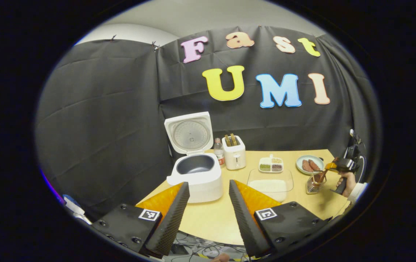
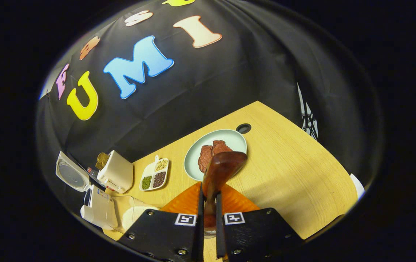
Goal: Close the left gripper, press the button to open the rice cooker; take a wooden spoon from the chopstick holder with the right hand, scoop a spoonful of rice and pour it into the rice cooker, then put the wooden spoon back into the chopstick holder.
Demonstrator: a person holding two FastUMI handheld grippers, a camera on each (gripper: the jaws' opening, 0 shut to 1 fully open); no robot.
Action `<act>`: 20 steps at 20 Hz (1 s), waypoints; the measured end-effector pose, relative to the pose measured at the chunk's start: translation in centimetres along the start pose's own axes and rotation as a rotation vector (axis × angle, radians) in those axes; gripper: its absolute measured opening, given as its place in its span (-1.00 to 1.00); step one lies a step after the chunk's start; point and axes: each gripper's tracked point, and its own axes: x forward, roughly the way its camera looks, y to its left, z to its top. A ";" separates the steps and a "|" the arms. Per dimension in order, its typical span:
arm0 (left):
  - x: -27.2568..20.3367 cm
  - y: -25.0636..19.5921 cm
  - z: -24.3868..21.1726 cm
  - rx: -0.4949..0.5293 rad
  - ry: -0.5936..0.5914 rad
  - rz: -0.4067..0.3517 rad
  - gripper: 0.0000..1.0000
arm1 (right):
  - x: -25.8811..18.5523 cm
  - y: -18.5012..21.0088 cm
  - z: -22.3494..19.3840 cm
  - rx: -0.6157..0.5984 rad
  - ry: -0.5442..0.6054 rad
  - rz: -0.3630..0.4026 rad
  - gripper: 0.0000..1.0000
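In right gripper view, wooden spoon (image 2: 219, 171) clamped in right tool (image 2: 208, 203).

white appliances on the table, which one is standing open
The rice cooker, at the table's left end: its lid is swung up, baring the empty dark inner pot. The toaster beside it just has bread slices in its slots.

The white rice cooker (image 1: 198, 178) stands at the table's back left with its lid (image 1: 189, 133) swung fully up, showing the dark grey inner pot (image 1: 195, 164). The clear shallow container of white rice (image 1: 270, 184) lies just right of it. The reddish-brown wooden spoon (image 2: 222, 168) points bowl-up, its handle pinched in the right gripper (image 2: 208, 198), above the metal wire chopstick holder (image 1: 314, 185).
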 end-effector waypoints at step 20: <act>0.2 0.5 -0.2 -0.179 -0.069 -0.088 0.60 | -8.6 16.3 3.2 -0.238 -0.075 0.161 -0.73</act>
